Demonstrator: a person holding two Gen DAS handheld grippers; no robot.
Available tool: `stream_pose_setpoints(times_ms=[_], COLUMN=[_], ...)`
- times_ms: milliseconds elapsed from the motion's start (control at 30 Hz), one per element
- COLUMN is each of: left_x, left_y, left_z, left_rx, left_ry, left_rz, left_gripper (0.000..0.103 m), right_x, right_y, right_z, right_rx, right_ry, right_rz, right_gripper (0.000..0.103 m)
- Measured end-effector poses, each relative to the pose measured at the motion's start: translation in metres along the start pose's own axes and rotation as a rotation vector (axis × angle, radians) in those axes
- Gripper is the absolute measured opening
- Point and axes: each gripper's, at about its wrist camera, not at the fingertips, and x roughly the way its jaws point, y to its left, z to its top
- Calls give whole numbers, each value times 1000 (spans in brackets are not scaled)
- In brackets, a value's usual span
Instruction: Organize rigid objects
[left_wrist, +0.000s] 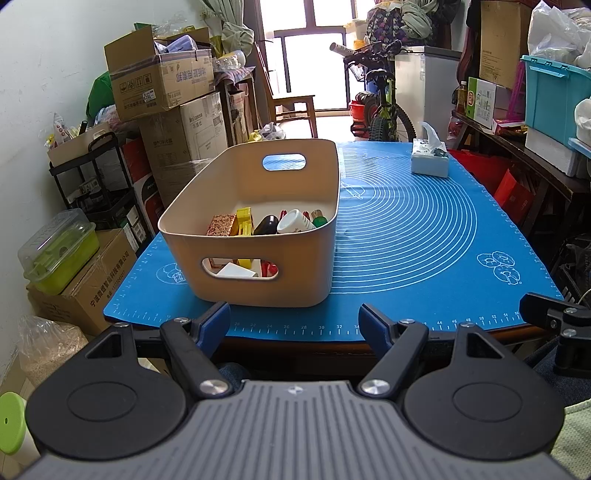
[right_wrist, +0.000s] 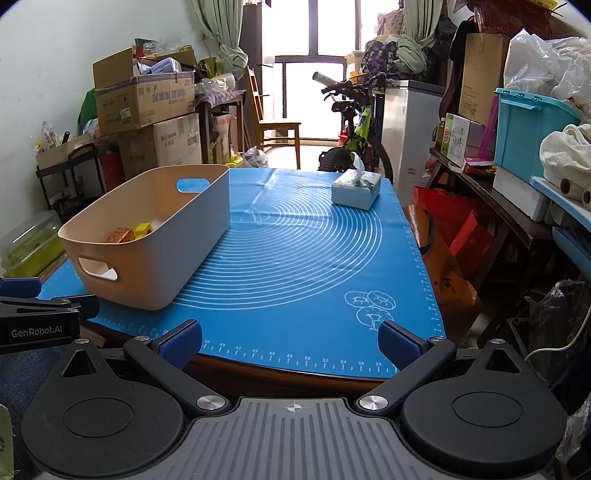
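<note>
A beige bin (left_wrist: 258, 288) stands on the left of the blue mat (left_wrist: 424, 240). It holds several small items: a patterned box (left_wrist: 221, 224), a yellow piece (left_wrist: 244, 220), a black bottle (left_wrist: 266, 224) and a white jar (left_wrist: 295, 221). The bin also shows in the right wrist view (right_wrist: 177, 258). My left gripper (left_wrist: 294, 321) is open and empty, just short of the bin's near wall. My right gripper (right_wrist: 290, 341) is open and empty over the table's near edge, to the right of the bin.
A tissue box (left_wrist: 430, 158) sits at the mat's far right corner and also shows in the right wrist view (right_wrist: 356, 190). Stacked cardboard boxes (left_wrist: 162, 85) line the left wall. A bicycle (left_wrist: 384, 107) stands beyond the table. Shelves with a teal crate (right_wrist: 532, 129) run along the right.
</note>
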Motion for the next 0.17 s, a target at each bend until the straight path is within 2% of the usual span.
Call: stream_pose_setpoints(times_ms=[167], left_x=[0], left_y=[0], left_z=[0], left_rx=[0], left_ry=[0], left_rz=[0], left_gripper=[77], right_x=[0], right_y=[0], right_z=[0], right_rx=[0], right_ry=[0], right_rz=[0], right_gripper=[101])
